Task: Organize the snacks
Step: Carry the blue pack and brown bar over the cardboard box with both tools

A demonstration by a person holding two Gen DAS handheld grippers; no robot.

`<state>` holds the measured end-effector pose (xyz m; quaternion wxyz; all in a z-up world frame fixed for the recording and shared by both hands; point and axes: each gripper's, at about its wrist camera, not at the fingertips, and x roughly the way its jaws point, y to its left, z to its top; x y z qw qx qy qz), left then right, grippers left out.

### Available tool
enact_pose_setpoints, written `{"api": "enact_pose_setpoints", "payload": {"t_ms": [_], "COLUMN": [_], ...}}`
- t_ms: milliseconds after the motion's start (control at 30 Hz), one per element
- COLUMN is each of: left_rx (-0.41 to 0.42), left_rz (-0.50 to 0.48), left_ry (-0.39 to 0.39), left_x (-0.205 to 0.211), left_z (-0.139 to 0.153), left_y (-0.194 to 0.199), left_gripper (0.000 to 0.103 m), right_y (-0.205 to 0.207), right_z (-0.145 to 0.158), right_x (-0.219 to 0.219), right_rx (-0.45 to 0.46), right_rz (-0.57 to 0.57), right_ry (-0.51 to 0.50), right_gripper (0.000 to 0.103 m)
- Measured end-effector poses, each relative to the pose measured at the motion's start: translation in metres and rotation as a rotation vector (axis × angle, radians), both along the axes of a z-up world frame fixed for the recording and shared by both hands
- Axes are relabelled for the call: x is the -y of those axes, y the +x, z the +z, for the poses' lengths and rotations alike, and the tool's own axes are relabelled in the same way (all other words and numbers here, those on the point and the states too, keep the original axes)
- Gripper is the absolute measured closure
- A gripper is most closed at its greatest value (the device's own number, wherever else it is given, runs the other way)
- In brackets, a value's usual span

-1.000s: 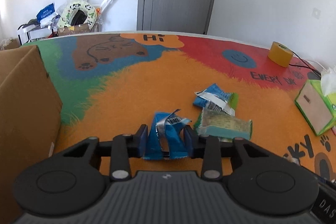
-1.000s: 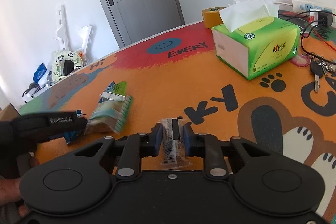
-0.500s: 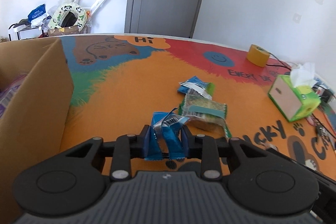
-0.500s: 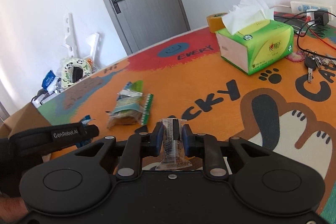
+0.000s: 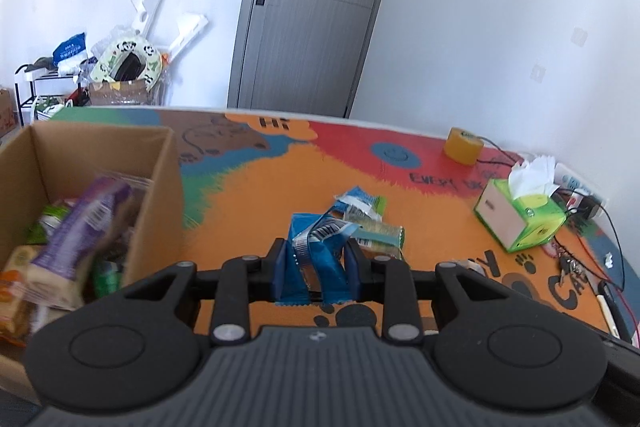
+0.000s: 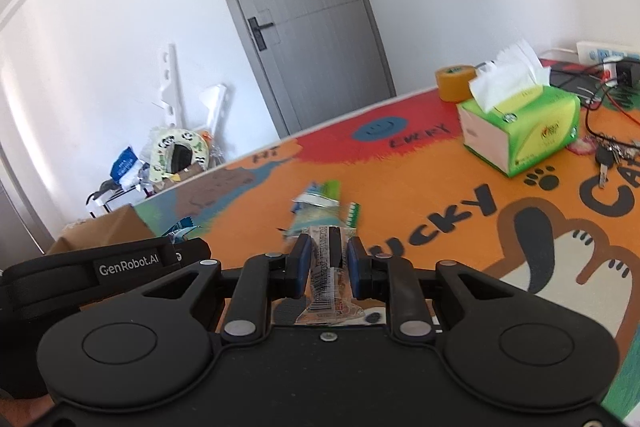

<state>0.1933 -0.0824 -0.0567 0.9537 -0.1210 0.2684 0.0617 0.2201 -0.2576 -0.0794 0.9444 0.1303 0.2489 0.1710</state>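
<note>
The left gripper [image 5: 315,261] has its 2 blue pads clamped on a crumpled blue snack packet [image 5: 316,259], which is clear of the table; its jaws have just been closing a little, with the packet between them. The right gripper [image 6: 329,263] pinches a clear wrapped snack with a barcode [image 6: 328,279] between its pads, upright and off the surface.

Just beyond both grippers, 2 more packets lie on the colourful table mat [image 5: 256,195]: a green and beige biscuit packet [image 5: 378,235] and, touching its far side, a blue and green packet [image 5: 360,201]. To the left, near the left gripper, stands an open cardboard box [image 5: 160,187] already holding several snacks, among them a purple packet [image 5: 86,215]; the others are blurred.

On the right side of the table sits a green tissue box [image 6: 520,131], with a roll of yellow tape [image 6: 454,83] farther back and keys [image 6: 608,159] and cables beside it. In the right wrist view the body of the left gripper shows at the left edge. A grey door [image 5: 308,11] stands in the far wall.
</note>
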Motion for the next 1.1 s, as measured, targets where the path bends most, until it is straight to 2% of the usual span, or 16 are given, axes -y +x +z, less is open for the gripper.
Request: {"api": "enact_pose_setpoints", "payload": {"t_ms": [467,700,1100], "left_rx": [0.097,0.112,0.117], "left_rz": [0.066,0.102,0.199], "left_ry": [0.01,0.006,-0.042], "left_x": [-0.047,-0.076,-0.139], "left_z": [0.039,0.052,0.051], "left_y": [-0.043,-0.054,-0.065], "left_gripper": [0.074,0.074,0.074], "right_y": [-0.026,-0.027,-0.027], "right_z": [0.037,0.048,0.057], "right_x": [-0.047,-0.073,-0.116], "right_rx": [0.09,0.105,0.117], "right_rz": [0.101,0.159,0.243], "right_ry": [0.0,0.006,0.002], "right_gripper": [0.082,0.082,0.082]}}
